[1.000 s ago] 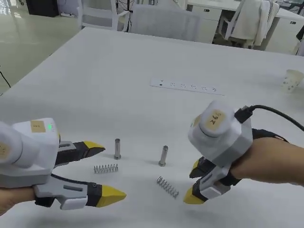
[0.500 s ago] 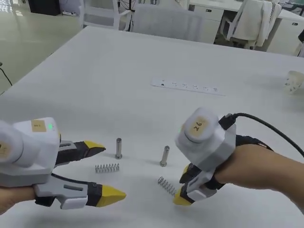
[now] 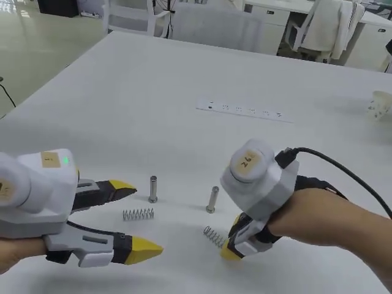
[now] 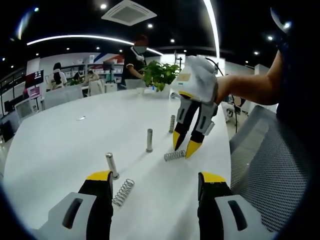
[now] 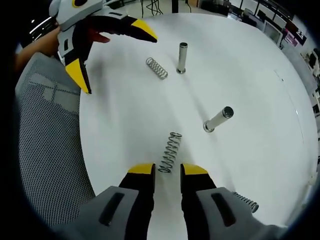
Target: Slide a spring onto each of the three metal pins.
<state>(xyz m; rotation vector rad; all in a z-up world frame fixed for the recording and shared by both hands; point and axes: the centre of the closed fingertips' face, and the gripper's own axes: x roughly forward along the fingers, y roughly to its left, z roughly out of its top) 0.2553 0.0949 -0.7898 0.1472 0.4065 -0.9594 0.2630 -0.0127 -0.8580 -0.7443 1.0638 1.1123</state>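
Two bare metal pins [image 3: 152,188] [image 3: 212,199] stand upright on the white table [image 3: 184,79]. One spring [image 3: 137,214] lies in front of the left pin, between the wide-open jaws of my left gripper [image 3: 136,217]. A second spring [image 5: 169,152] lies flat with its near end between the narrowly parted tips of my right gripper [image 5: 167,171], which do not seem to touch it. The left gripper view has that gripper [image 4: 184,149] over the spring [image 4: 174,155], with a ribbed upright piece [image 4: 172,123] behind it. Another spring [image 5: 245,201] pokes out beside my right jaw.
A white power strip [image 3: 244,111] lies mid-table and a paper cup [image 3: 380,104] stands at the far right. A cable [image 3: 343,165] trails from the right gripper. A mesh chair [image 5: 50,125] sits at the near table edge. Chairs and desks stand beyond the far edge.
My right gripper has moved left and down until its tips reach the end of the second spring. The left gripper and both pins have stayed put.
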